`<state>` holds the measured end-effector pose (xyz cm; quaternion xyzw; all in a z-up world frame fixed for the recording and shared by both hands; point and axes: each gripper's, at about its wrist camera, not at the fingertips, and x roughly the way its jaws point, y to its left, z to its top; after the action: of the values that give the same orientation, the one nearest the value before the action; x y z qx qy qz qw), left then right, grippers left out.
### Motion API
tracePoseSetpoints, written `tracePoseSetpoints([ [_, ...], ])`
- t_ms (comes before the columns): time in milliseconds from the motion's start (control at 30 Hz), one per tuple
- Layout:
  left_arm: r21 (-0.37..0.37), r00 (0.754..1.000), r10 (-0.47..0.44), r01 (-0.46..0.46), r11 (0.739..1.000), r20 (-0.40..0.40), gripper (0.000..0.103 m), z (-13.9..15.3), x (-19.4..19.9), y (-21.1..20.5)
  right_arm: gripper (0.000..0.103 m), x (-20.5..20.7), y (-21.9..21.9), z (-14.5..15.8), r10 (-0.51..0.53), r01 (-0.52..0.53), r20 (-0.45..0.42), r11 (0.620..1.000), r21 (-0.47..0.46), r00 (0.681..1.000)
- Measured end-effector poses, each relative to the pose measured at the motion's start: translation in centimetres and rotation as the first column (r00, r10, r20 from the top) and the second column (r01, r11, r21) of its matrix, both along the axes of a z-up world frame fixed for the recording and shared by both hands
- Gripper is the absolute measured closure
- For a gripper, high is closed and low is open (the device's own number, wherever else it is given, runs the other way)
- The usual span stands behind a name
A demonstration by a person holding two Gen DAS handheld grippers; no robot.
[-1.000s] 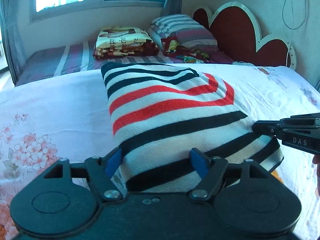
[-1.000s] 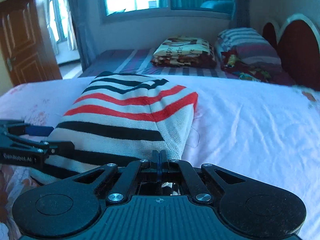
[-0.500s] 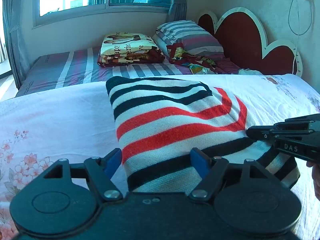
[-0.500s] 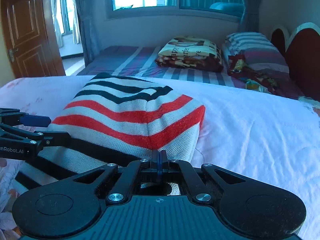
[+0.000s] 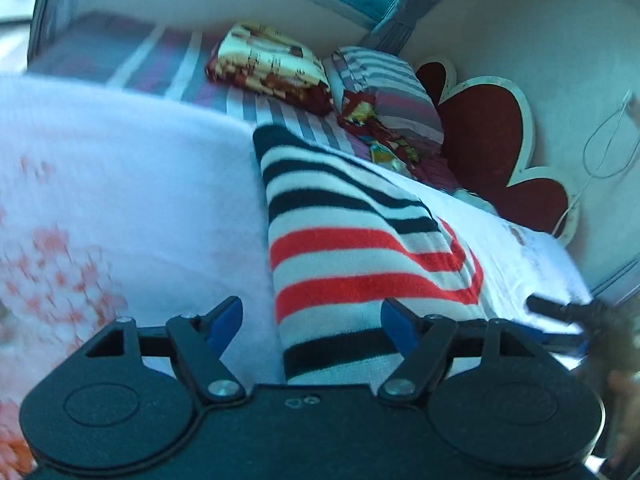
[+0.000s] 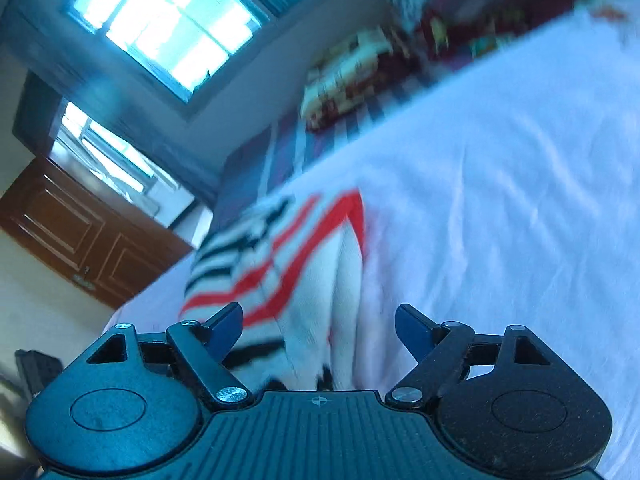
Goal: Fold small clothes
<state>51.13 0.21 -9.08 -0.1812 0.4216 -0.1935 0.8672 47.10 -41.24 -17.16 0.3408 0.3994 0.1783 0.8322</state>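
Both views blurred and tilted. Folded striped sweater (image 5: 360, 264) lies on the white bedsheet (image 5: 152, 200), black, white and red bands, running from the centre of the left wrist frame down to its lower edge; in the right wrist frame it sits lower left of centre (image 6: 280, 256).

Left gripper (image 5: 310, 320): jaws spread, closing slightly in the last moment; the sweater's near edge lies between the blue pads (image 5: 224, 320) but they do not press it. Released.

Right gripper (image 6: 318, 330): jaws have just sprung apart from clenched; pads (image 6: 412, 330) well clear, the sweater's near corner and bare sheet between them. Released. It also shows as a dark blur at the right edge of the left view (image 5: 560, 312).

Upper frame: folded blanket (image 5: 272, 68), striped pillow (image 5: 388, 88), red headboard (image 5: 488, 132). Window (image 6: 160, 24) upper left, brown door (image 6: 72, 232) at left.
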Motion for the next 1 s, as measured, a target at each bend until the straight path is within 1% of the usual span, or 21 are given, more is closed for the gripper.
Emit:
tracePoseSetpoints([
  [33, -0.007, 1.000, 0.011, -0.011, 1.000, 0.011, 0.051, -0.1, 0.0, 0.2, 0.020, -0.1, -0.1, -0.4, 0.000, 0.000, -0.013, 1.000, 0.011, 1.000],
  [67, -0.029, 1.000, 0.015, -0.014, 0.999, 0.022, 0.077, -0.2, -0.1, 0.6, 0.020, -0.2, -0.4, -0.7, -0.007, 0.008, -0.021, 1.000, 0.021, 1.000],
  [100, -0.060, 0.999, 0.033, -0.032, 0.998, 0.025, 0.087, -0.2, -0.3, 1.2, 0.020, -0.4, -0.6, -0.9, -0.019, 0.019, -0.023, 0.999, 0.038, 1.000],
  [133, -0.069, 0.997, 0.055, -0.052, 0.996, 0.047, 0.091, 0.2, -0.5, 1.6, 0.020, -0.6, -1.0, -1.1, -0.025, 0.027, -0.021, 0.997, 0.073, 0.999],
  [167, -0.083, 0.996, 0.068, -0.063, 0.995, 0.059, 0.091, 0.4, -0.6, 2.0, 0.020, -0.8, -1.3, -1.3, -0.030, 0.032, -0.021, 0.994, 0.107, 0.999],
  [200, -0.117, 0.995, 0.075, -0.068, 0.991, 0.059, 0.077, 0.5, -0.8, 2.5, 0.020, -0.9, -1.6, -1.4, -0.034, 0.037, -0.020, 0.991, 0.125, 0.999],
  [233, -0.148, 0.995, 0.082, -0.073, 0.986, 0.054, 0.039, 0.5, -0.8, 3.0, 0.020, -0.9, -1.8, -1.3, -0.034, 0.035, -0.016, 0.991, 0.132, 0.999],
  [267, -0.153, 0.994, 0.101, -0.093, 0.984, 0.049, 0.020, 0.4, -0.7, 3.3, 0.020, -0.8, -1.9, -1.3, -0.026, 0.027, -0.011, 0.990, 0.135, 1.000],
  [300, -0.160, 0.994, 0.099, -0.090, 0.983, 0.050, 0.019, 0.4, -0.7, 3.6, 0.020, -0.8, -2.1, -1.3, -0.014, 0.015, -0.007, 0.990, 0.141, 1.000],
  [367, -0.190, 0.999, 0.050, -0.052, 0.980, -0.015, 0.019, -0.3, 0.1, 3.4, 0.020, -0.7, -1.9, -1.1, 0.004, -0.004, -0.004, 0.990, 0.142, 1.000],
  [433, -0.233, 0.998, 0.003, -0.020, 0.972, -0.069, 0.019, -1.3, 0.7, 3.0, 0.020, -0.5, -1.5, -1.1, 0.027, -0.025, -0.007, 0.990, 0.139, 1.000],
  [533, -0.305, 0.987, -0.043, -0.006, 0.952, -0.154, 0.019, -3.0, 1.4, 2.7, 0.020, -0.1, -0.9, -1.5, 0.062, -0.059, -0.011, 0.985, 0.162, 0.998],
  [567, -0.318, 0.983, -0.058, -0.001, 0.948, -0.176, 0.019, -3.5, 1.6, 2.6, 0.021, 0.0, -0.6, -1.8, 0.076, -0.071, -0.020, 0.982, 0.173, 0.997],
  [633, -0.316, 0.985, -0.069, 0.016, 0.949, -0.158, 0.020, -3.9, 1.6, 2.2, 0.020, 0.4, 0.1, -2.5, 0.105, -0.095, -0.047, 0.979, 0.182, 0.993],
  [667, -0.317, 0.985, -0.078, 0.026, 0.948, -0.155, 0.021, -3.9, 1.7, 2.0, 0.021, 0.6, 0.4, -2.9, 0.114, -0.102, -0.063, 0.981, 0.166, 0.992],
  [767, -0.317, 0.982, -0.121, 0.070, 0.946, -0.143, 0.022, -3.9, 2.0, 1.1, 0.021, 0.9, 0.6, -3.2, 0.105, -0.091, -0.067, 0.978, 0.186, 0.992],
  [867, -0.283, 0.979, -0.161, 0.120, 0.951, -0.125, 0.023, -4.1, 2.0, -0.3, 0.021, 1.4, 1.4, -3.2, 0.139, -0.129, -0.044, 0.976, 0.178, 0.989],
  [900, -0.273, 0.979, -0.165, 0.129, 0.953, -0.116, 0.023, -4.0, 2.0, -0.7, 0.027, 1.6, 1.7, -3.2, 0.152, -0.144, -0.038, 0.974, 0.175, 0.988],
  [933, -0.269, 0.980, -0.164, 0.129, 0.954, -0.110, 0.023, -3.9, 2.0, -0.9, 0.033, 1.8, 2.1, -3.2, 0.153, -0.146, -0.035, 0.977, 0.154, 0.988],
  [967, -0.267, 0.981, -0.163, 0.130, 0.955, -0.105, 0.023, -4.0, 2.0, -1.1, 0.041, 2.0, 2.6, -3.1, 0.147, -0.142, -0.032, 0.982, 0.124, 0.989],
  [1000, -0.258, 0.982, -0.162, 0.133, 0.957, -0.097, 0.023, -3.9, 1.9, -1.0, 0.045, 2.3, 2.9, -3.1, 0.146, -0.143, -0.025, 0.985, 0.097, 0.989],
])
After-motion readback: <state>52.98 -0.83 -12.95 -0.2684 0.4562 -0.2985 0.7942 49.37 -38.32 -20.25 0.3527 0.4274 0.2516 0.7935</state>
